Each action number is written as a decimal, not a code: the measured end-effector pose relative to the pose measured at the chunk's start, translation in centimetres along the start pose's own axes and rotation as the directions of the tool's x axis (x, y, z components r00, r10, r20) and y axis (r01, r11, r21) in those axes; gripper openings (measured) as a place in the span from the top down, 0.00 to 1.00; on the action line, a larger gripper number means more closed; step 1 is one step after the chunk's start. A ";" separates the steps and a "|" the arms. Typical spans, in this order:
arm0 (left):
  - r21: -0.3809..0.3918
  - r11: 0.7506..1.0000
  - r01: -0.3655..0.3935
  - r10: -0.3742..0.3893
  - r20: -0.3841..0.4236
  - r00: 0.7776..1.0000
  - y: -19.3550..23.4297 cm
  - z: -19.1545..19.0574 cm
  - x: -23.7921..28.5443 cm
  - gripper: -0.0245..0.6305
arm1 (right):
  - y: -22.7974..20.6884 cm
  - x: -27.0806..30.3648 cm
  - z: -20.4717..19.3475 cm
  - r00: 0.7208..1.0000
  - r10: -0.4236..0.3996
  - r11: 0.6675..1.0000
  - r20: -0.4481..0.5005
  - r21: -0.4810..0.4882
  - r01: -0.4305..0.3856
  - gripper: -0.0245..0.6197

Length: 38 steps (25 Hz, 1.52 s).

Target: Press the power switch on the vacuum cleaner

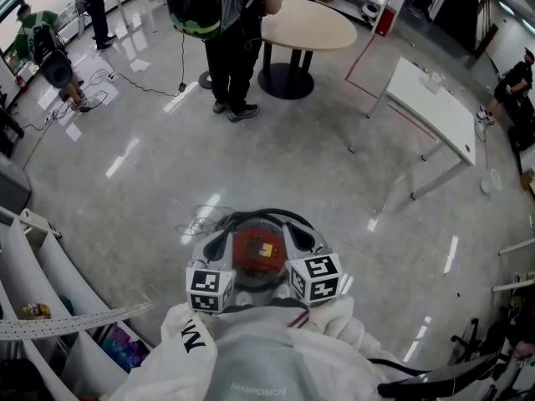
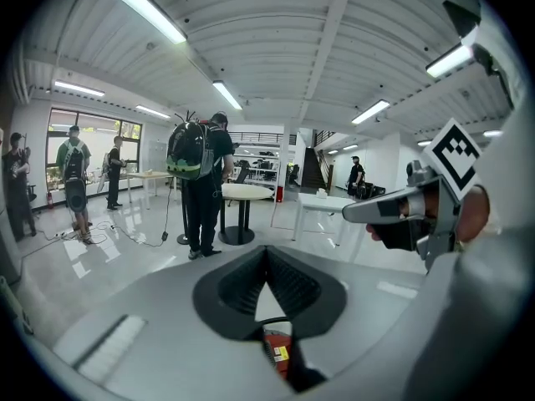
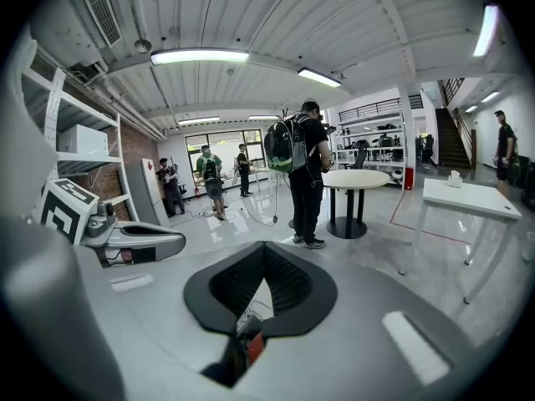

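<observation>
Vacuum cleaner (image 1: 255,253): one, red top in a grey housing, on the floor (image 1: 292,157) just in front of the person, between the two grippers.
Left hand-held gripper (image 2: 267,251): one, jaws met at the tips, holding nothing, at the cleaner's left.
Right hand-held gripper (image 3: 264,246): one, jaws likewise met, holding nothing, at the cleaner's right.
Worktops: two, namely the round worktop (image 1: 305,23) and the white rectangular worktop (image 1: 435,111).
Bystanders (image 1: 230,48): four, all well apart from the cleaner

The vacuum cleaner (image 1: 258,254) is half hidden, its power switch indiscernible.
</observation>
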<state>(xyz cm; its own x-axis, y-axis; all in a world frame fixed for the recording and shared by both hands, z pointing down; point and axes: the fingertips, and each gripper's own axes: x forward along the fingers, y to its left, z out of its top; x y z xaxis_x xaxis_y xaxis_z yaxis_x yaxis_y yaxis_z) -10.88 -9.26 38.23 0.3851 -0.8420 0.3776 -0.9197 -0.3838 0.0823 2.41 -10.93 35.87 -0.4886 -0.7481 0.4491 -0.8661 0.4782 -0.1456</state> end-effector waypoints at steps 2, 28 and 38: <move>0.003 1.000 0.010 -0.010 -0.001 1.000 0.3 -0.2 -0.3 0.96 | 0.6 0.0 -0.2 1.000 -0.007 1.000 0.003 0.003 0.007 0.96; 0.012 0.998 0.056 -0.056 -0.027 0.998 -1.0 -2.1 -1.8 0.96 | 2.1 -3.3 -2.6 0.999 -0.046 0.999 -0.016 0.019 0.046 0.96; 0.029 0.999 0.035 -0.034 -0.030 0.999 -5.9 -2.6 -3.1 0.96 | 0.6 -7.4 -4.9 1.000 -0.012 0.999 -0.013 0.036 0.012 0.96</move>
<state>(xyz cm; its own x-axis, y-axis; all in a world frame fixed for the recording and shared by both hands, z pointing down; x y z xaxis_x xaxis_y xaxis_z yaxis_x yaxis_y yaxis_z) -6.87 -3.41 39.03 0.4135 -0.8167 0.4025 -0.9033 -0.4234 0.0689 6.04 -2.87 36.81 -0.4769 -0.7476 0.4623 -0.8753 0.4519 -0.1721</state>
